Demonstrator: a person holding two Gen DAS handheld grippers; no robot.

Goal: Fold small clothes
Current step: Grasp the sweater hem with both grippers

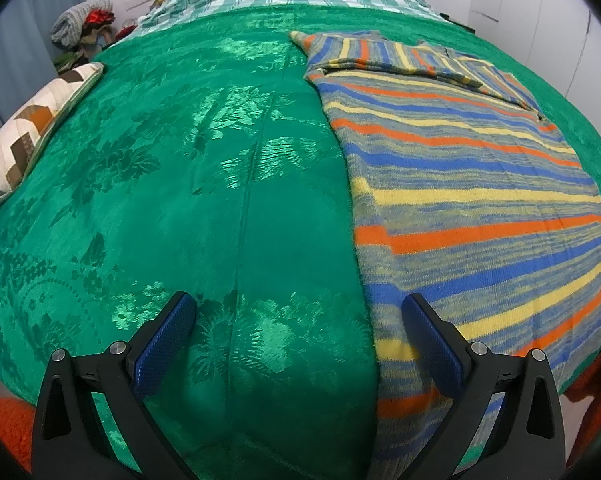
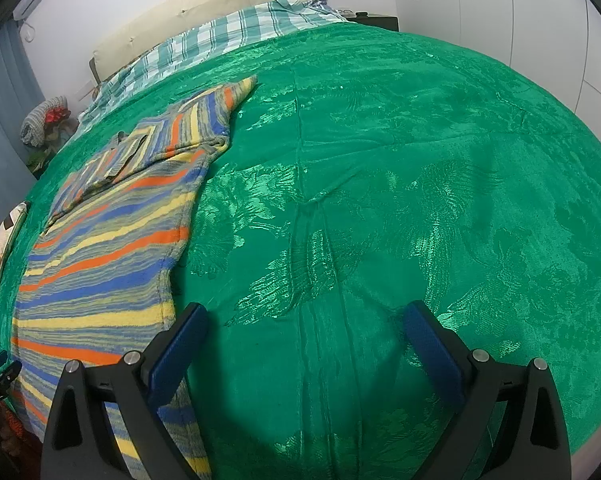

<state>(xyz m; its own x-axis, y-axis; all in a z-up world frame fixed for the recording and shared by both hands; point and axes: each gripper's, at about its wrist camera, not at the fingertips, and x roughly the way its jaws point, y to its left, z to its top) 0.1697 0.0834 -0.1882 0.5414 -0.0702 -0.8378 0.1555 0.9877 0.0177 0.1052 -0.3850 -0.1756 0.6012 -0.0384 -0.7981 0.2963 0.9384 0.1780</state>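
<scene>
1. The striped sweater [image 1: 472, 184] lies flat on the green blanket [image 1: 204, 184] of the bed, body stretched toward the near edge, one sleeve already laid across the chest at the far end
2. It appears partly folded lengthwise; the next fold probably wants the hem end carried up toward the collar, so each hand should pinch a near corner of the hem through both layers and lift evenly, keeping the long edges aligned
3. The knit looks thick and floppy, so a shallow pinch may slip; bite well past the edge
4. The left gripper [image 1: 300, 336] hovers with jaws wide open, holding nothing, one finger over the sweater's left edge
5. The right gripper [image 2: 304, 340] is likewise spread wide and empty, poised above bare blanket just beside the sweater's right edge
6. A patterned cushion [image 1: 32, 128] sits well apart at the bed's side
</scene>
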